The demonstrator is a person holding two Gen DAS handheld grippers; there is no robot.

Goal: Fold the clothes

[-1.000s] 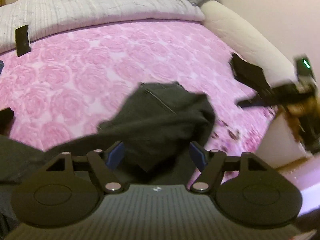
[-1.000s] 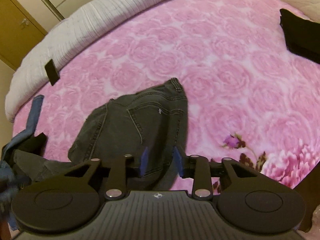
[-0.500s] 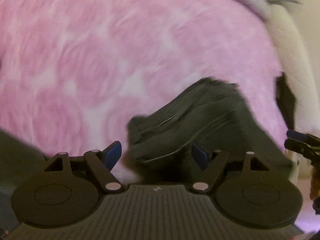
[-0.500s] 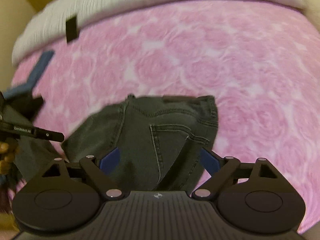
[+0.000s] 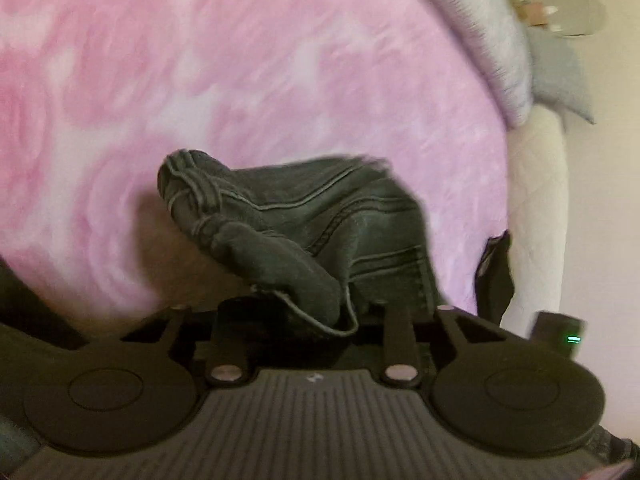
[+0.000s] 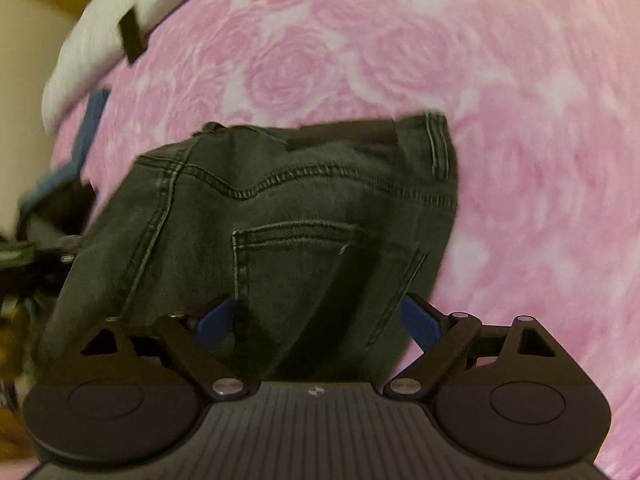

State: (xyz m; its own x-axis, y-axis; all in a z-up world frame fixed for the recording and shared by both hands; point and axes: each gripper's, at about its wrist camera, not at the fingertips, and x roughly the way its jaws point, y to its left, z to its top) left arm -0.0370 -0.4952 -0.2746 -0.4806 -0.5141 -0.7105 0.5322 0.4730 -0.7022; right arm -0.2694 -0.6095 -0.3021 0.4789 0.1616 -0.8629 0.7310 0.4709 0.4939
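Dark grey denim fills the middle of both views: a pair of jeans (image 6: 256, 216) lies bunched on a bedspread (image 6: 500, 92) printed with pink roses. From the right wrist camera, the right gripper (image 6: 320, 320) has its jaws spread wide, a blue pad (image 6: 218, 318) showing on each finger, and the seat of the jeans, with a stitched back pocket and the waistband, lies directly ahead of and between the open jaws. The waistband is at the far edge from the jaws, with a belt loop at its right corner. Beyond the jeans and to the left of the jaws, a small black rectangle (image 6: 134, 38) stands at the edge of a white quilt (image 6: 84, 56), and a strip of blue fabric (image 6: 86, 128) lies below it. From the left wrist camera, which is blurred by motion, the left gripper (image 5: 312, 316) has its two fingers drawn in close, and a thick rolled fold of the jeans (image 5: 296, 232) comes down into the space between them; the fingertips are hidden by the cloth, so the jaws appear to pinch the denim. The rest of that fold rises ahead of the jaws as a hump with double-stitched seams. To the right of the jaws is a dark piece of clothing (image 5: 494, 276) against a cream cushion (image 5: 536, 216), with a grey pillow (image 5: 560, 76) farther off.
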